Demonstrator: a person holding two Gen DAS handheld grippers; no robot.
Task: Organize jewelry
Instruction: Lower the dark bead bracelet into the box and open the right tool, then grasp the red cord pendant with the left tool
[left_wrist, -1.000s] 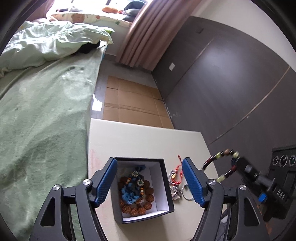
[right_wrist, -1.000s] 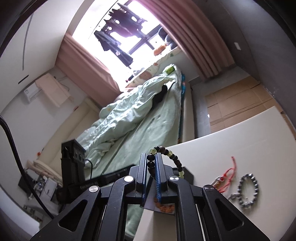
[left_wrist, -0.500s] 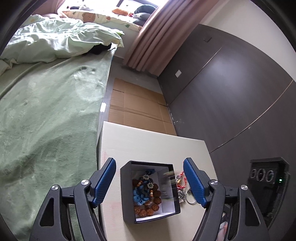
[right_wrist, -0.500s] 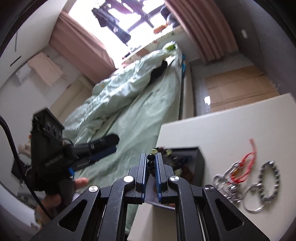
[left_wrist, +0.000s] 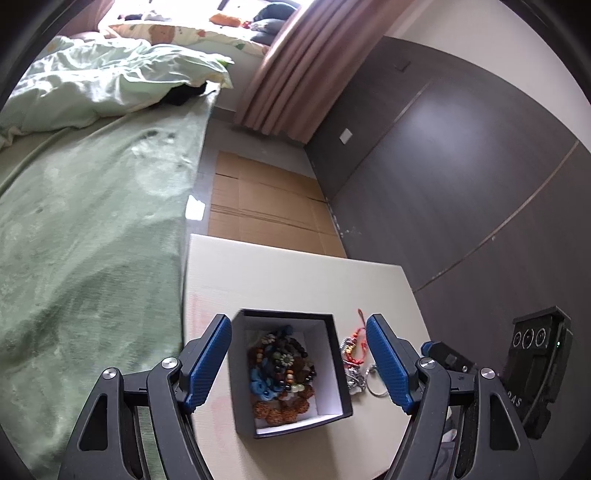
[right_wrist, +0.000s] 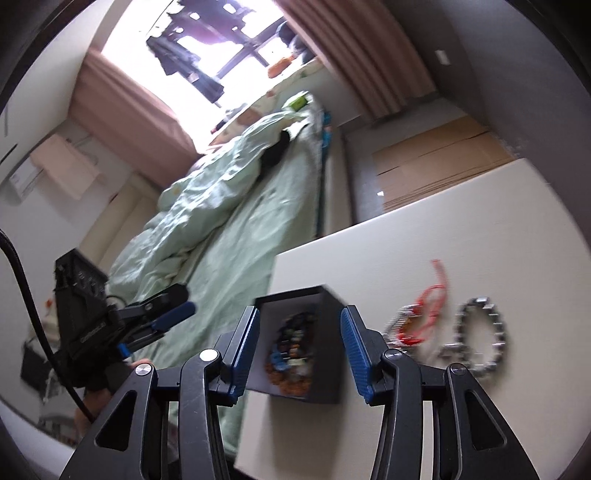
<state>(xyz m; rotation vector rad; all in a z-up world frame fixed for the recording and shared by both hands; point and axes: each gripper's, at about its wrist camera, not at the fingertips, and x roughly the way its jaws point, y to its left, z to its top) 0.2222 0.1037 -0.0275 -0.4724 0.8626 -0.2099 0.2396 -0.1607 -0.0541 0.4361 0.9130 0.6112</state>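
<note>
While the right gripper (right_wrist: 300, 345) is opening empty above the black square box (left_wrist: 334, 415) of beaded bracelets (left_wrist: 284, 373), the left gripper (left_wrist: 299, 363) is hovering wide, holding nothing. Next is probably the silver bead bracelet (right_wrist: 480, 338) lying near the cream tabletop's (left_wrist: 295, 280) right edge.

Right claw (right_wrist: 299, 350) opening now, no longer pinching beaded bracelet (left_wrist: 295, 373); bracelet now lies inside black box (left_wrist: 288, 426) with other jewelry.

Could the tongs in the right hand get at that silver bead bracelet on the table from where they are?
Probably yes. The silver bead bracelet lies in the open on the white table, just right of the right tongs, whose jaws are opening with nothing held. Only the red cord piece lies between, and the black box sits to the left.
</note>
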